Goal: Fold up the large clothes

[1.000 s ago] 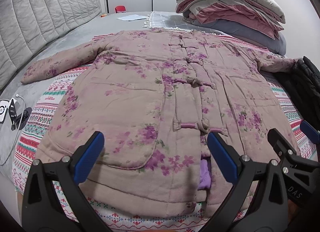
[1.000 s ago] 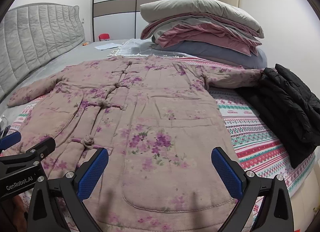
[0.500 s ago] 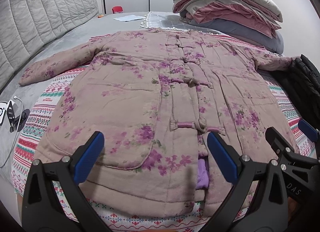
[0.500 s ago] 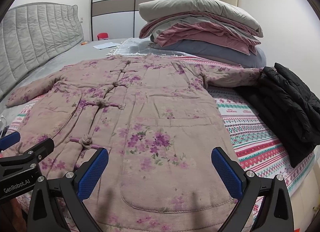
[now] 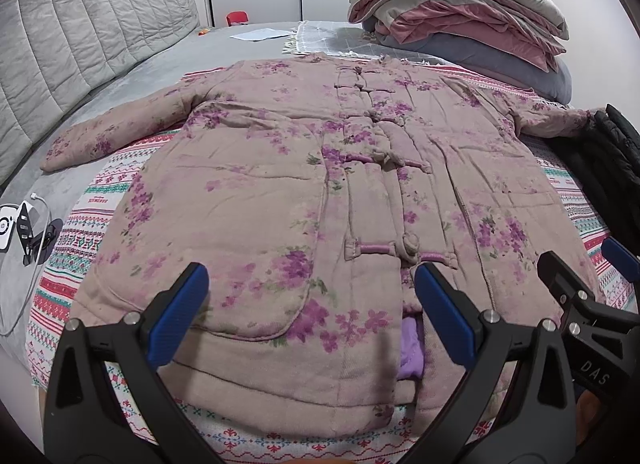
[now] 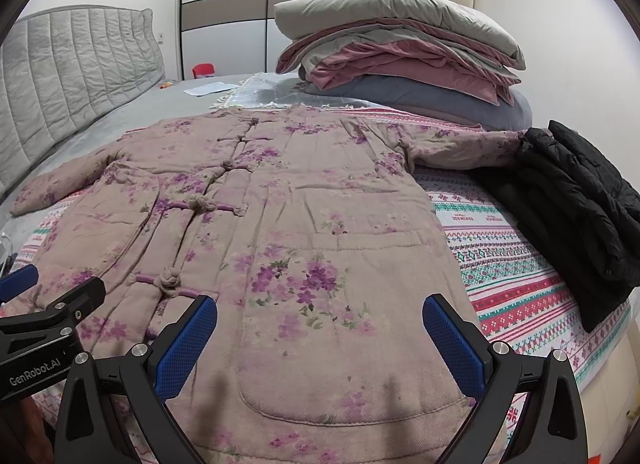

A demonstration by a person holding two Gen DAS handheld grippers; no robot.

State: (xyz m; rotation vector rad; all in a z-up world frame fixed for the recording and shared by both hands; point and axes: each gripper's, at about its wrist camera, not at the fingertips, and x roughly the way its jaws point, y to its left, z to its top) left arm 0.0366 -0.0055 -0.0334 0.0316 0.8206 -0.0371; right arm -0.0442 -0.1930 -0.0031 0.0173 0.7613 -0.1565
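Both sets of jaws are standing wide apart and gripping nothing. Left gripper (image 5: 311,318) is hovering over the coat's hem, its blue pads (image 5: 181,314) spread above the lower front panel and pocket. Right gripper (image 6: 320,348) is hanging over the other half of the hem, pads (image 6: 187,346) likewise spread, with the left tool showing at the lower left edge of its view.

Coat (image 5: 320,192) is lying flat and face up on the bed (image 5: 132,72), hem nearest the cameras, collar pointing away toward the far wall. Quilted, dusty pink with purple flowers. Front is closed by knotted cord fastenings running down the middle. Both sleeves are stretching out sideways: one sleeve is resting on the grey bedding toward the headboard (image 5: 80,24), the other is reaching as far as the black jacket (image 6: 576,200), cuff touching or just beside it; cannot tell which. A bit of purple lining is peeking out at the hem opening.

Under the coat a striped patterned blanket (image 6: 512,264) is spreading across the bed. Black jacket is sitting on that blanket at the bed's edge, bunched in folds.

Beyond the collar, a stack of folded quilts (image 6: 400,48) is piling up, grey and pink layers. A sheet of paper (image 5: 256,33) is lying on the grey bedding near the far end. A small white device with a cable (image 5: 8,224) is resting on the bedding by the near corner.
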